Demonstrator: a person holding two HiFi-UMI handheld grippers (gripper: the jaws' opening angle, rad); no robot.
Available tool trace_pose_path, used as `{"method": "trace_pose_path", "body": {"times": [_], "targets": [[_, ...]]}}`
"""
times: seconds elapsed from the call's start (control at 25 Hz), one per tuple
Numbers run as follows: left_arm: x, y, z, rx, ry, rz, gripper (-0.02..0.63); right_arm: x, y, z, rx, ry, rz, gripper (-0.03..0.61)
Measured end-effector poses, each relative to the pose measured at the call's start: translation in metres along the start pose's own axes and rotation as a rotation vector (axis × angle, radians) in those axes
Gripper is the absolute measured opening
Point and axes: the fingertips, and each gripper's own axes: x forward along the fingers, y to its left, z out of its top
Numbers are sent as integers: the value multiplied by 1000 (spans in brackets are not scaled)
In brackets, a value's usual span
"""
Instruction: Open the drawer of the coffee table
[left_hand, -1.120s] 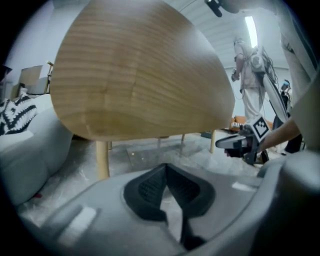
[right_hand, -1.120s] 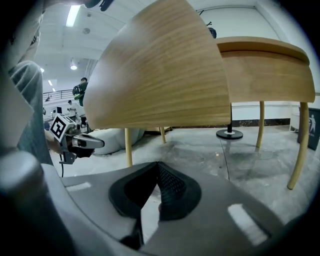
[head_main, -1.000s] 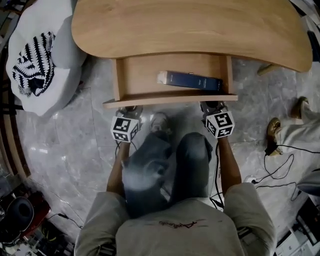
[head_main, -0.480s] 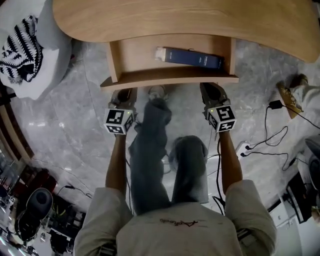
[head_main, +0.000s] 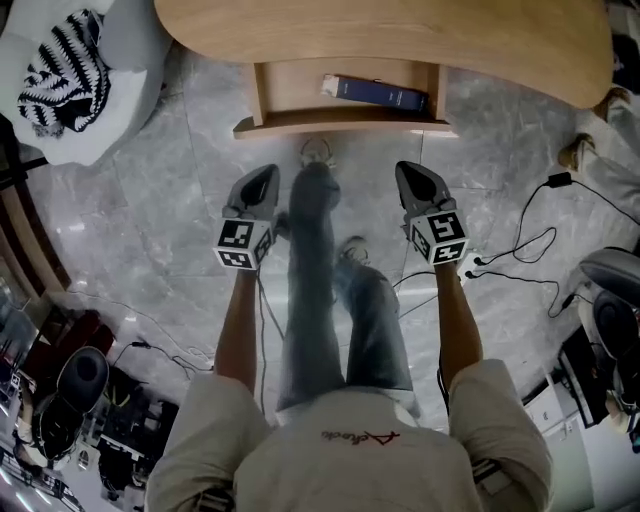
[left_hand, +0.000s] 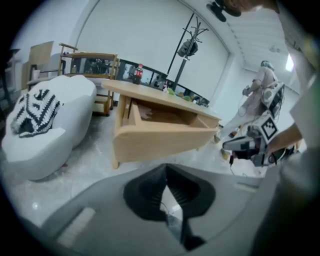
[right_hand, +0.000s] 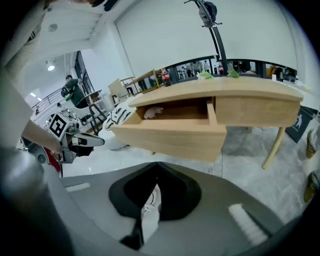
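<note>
Hand-held grippers (head_main: 264, 176) (head_main: 409, 172) higher; drawer (head_main: 345, 122) half-hidden beneath tabletop (head_main: 380, 40)

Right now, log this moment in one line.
drawer: open, book inside | left hand-held gripper: shut, empty | right hand-held gripper: shut, empty | both clear of drawer

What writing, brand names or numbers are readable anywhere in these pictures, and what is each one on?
No text reads clearly.
Book in the open drawer: pale print on the spine, too small to read.
Shirt: red script, too blurred to read.
Bottle: red label, too small to read.
Marker cubes: black-and-white square patterns, no words.
</note>
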Motion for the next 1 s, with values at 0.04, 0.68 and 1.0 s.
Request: {"method": "trace_pose_path", "body": {"times": [0.04, 0.68, 1.0], "targets": [[-11, -5, 11, 4, -3, -2, 0, -10, 7, 13, -4, -4, 2, 5], [-143, -84, 199, -12, -83, -54, 0, -146, 76, 222, -41, -73, -47, 5], [-166, -72, 321, -1, -145, -61, 0, -157, 87, 348, -53, -143, -79, 5]]}}
